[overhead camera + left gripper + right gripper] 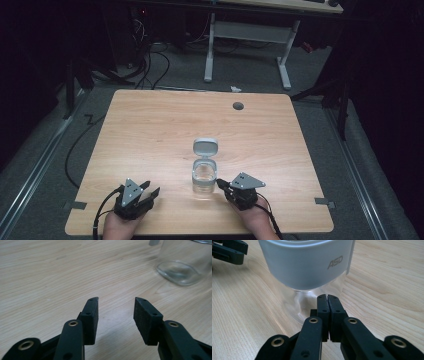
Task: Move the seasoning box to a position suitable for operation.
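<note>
Wooden table bears glass jar (lid up); left gripper apart — right gripper together.

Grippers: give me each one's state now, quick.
Left gripper: open, holding nothing.
Right gripper: shut, empty, tips close to the glass jar.

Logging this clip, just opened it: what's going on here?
A person sits at a wooden table with tongs in each hand. A clear glass jar with its grey flip lid open stands near the front edge. The right tongs are shut, tips close to the jar's base. The left tongs rest open, holding nothing.
</note>
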The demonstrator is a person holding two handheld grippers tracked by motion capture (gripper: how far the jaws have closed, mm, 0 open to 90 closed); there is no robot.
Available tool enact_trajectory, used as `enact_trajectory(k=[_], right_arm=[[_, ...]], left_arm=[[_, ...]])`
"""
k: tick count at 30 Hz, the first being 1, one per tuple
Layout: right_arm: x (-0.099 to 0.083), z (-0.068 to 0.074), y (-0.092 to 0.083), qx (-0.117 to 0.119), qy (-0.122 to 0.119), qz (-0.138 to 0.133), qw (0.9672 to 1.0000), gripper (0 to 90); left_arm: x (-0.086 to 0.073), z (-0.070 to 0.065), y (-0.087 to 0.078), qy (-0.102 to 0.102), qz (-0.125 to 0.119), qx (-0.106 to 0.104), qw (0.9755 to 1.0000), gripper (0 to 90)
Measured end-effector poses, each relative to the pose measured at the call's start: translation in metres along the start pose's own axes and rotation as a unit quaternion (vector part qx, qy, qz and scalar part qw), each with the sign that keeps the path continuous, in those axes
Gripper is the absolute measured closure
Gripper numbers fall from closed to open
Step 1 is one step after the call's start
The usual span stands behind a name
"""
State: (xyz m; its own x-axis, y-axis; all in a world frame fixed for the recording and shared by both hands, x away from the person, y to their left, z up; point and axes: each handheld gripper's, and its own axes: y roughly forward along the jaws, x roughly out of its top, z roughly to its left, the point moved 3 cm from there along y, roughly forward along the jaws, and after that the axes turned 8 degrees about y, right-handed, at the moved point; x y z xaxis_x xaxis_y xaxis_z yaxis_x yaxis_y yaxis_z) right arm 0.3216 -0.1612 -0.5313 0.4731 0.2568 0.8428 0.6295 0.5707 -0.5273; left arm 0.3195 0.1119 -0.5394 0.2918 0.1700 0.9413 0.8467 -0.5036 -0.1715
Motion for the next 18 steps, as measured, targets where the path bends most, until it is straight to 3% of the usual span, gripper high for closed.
enact_trajectory(k=[4, 5, 6, 7, 9, 11, 12, 13, 18], right_arm=[[0.000, 0.001, 0.000, 0.001, 0.001, 0.000, 1.0000, 88.5], [-0.001, 0.001, 0.000, 0.002, 0.005, 0.000, 1.0000, 88.4], [-0.001, 0.001, -0.001, 0.001, 0.004, 0.000, 1.0000, 88.4], [-0.001, 0.000, -0.001, 0.000, 0.002, -0.001, 1.0000, 88.4], [-0.002, 0.000, -0.002, -0.001, 0.005, -0.001, 1.0000, 88.2], [-0.002, -0.003, -0.005, -0.005, 0.011, -0.004, 0.9999, 88.1], [-0.003, -0.005, -0.008, -0.010, 0.012, -0.005, 0.9999, 87.9], [-0.003, -0.005, -0.008, -0.010, 0.012, -0.005, 0.9999, 87.9], [-0.006, -0.015, -0.015, -0.025, 0.025, -0.010, 0.9993, 87.9]], left_arm=[[-0.003, -0.013, 0.003, 0.001, 0.005, -0.017, 0.9998, 54.7], [-0.005, -0.021, 0.005, -0.004, 0.009, -0.031, 0.9995, 54.4], [-0.005, -0.021, 0.005, -0.004, 0.009, -0.031, 0.9995, 54.5], [-0.007, -0.032, 0.010, -0.015, 0.017, -0.051, 0.9984, 55.1], [-0.008, -0.038, 0.013, -0.019, 0.020, -0.062, 0.9977, 56.3], [-0.010, -0.054, 0.022, -0.016, 0.022, -0.076, 0.9967, 66.2], [-0.011, -0.065, 0.031, -0.005, 0.023, -0.074, 0.9969, 73.8], [-0.011, -0.065, 0.031, -0.005, 0.023, -0.074, 0.9969, 77.5], [-0.014, -0.081, 0.052, 0.007, 0.018, -0.061, 0.9980, 86.5]])
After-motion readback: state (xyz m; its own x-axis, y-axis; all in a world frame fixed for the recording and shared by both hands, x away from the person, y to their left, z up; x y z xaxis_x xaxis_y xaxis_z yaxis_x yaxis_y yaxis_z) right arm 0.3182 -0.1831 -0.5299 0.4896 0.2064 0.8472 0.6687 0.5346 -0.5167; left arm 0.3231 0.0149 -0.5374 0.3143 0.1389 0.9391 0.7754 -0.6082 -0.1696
